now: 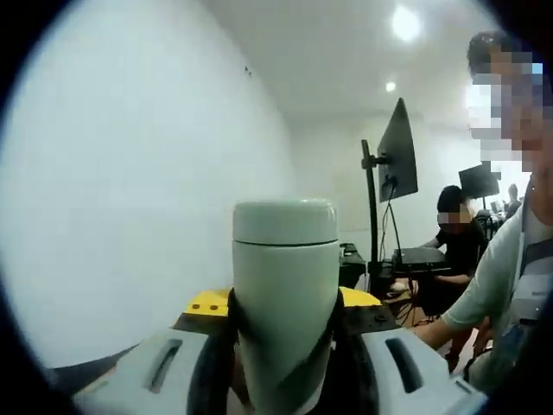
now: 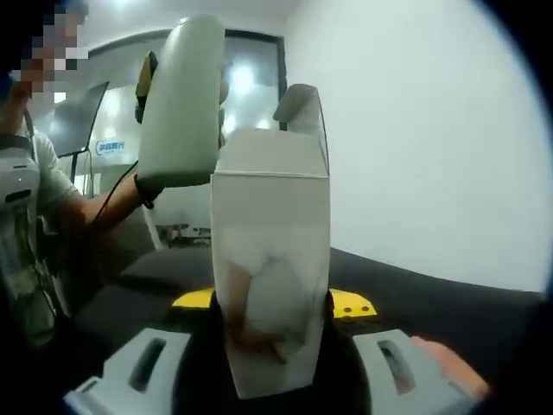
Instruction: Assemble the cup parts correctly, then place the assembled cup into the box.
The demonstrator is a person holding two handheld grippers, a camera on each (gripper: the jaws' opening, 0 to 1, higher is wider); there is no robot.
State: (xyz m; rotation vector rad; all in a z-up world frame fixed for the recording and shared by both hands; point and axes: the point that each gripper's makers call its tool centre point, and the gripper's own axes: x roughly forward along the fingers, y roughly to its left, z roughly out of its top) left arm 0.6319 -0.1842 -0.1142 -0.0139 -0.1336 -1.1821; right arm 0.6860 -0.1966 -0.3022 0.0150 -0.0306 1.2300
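A pale green cup [image 1: 285,285] with its lid on stands upright between the jaws of my left gripper [image 1: 285,376], which is shut on its lower body. In the right gripper view a white box [image 2: 272,259] stands on end with its top flap open, and my right gripper [image 2: 272,367] is shut on its lower part. The same cup [image 2: 181,104] hangs tilted at the upper left of that view, just above and beside the box's open top, a little apart from it.
A dark table [image 2: 449,303] lies behind the box, before a white wall. A monitor on a stand [image 1: 397,151] and a seated person [image 1: 458,233] are at the back. The person holding the grippers [image 1: 510,259] stands close on the right.
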